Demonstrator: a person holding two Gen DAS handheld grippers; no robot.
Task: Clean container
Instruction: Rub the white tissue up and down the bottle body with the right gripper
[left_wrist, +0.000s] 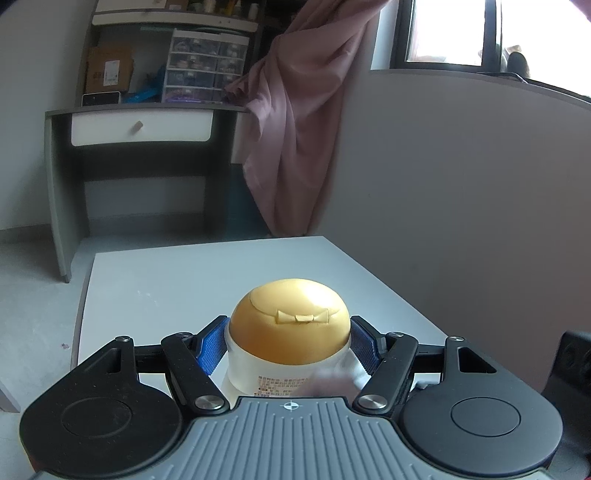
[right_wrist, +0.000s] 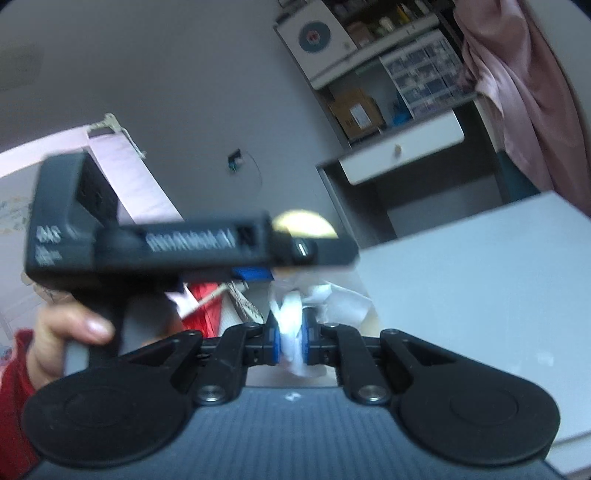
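The left gripper holds the bottle between its blue pads. The pads press on the white body, just under the round yellow cap. The bottle stands up over the near edge of the white table. I cannot tell if its bottom rests on the table.

The right gripper is pinched tight on a white wipe. The wipe sticks out past the pads and bunches up by the bottle's side, low down under the left gripper. In the left view a blurry bit of white shows against the bottle's label. A hand in a red sleeve grips the left gripper's handle.

I think the wiping is going on right now. The cap is on. I cannot see any dirt, so I cannot say how much is left to clean. The cap and the far side may need a wipe too.
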